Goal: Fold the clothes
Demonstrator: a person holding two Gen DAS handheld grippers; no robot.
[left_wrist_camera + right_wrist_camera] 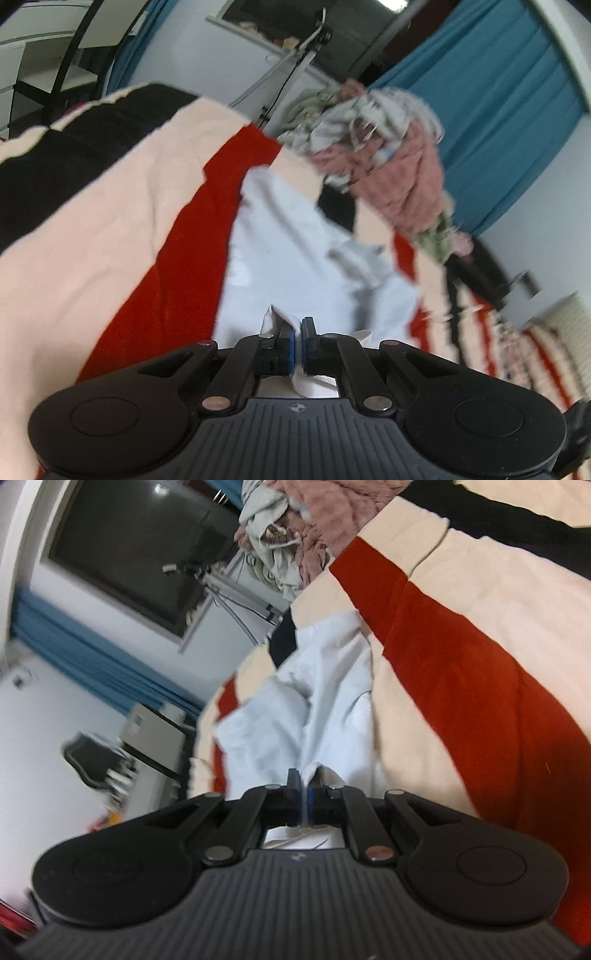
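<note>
Striped red, cream and black blanket (110,206) fills the frame's left; blue curtain (491,96) hangs upper right; dark window (125,554) upper left.

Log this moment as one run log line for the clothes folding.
stage: mid-fold | left tongs: shut on pale blue garment | right tongs: shut on same garment | surface: striped blanket | unfolded pile behind

Black left gripper (298,332) pinching pale blue cotton garment (288,251), red, cream and black striped blanket (122,229) beneath, heaped laundry pile (373,147) beyond

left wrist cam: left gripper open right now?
No, the left gripper has its jaws shut on a pinched fold of the pale blue garment lying on the striped blanket.
</note>
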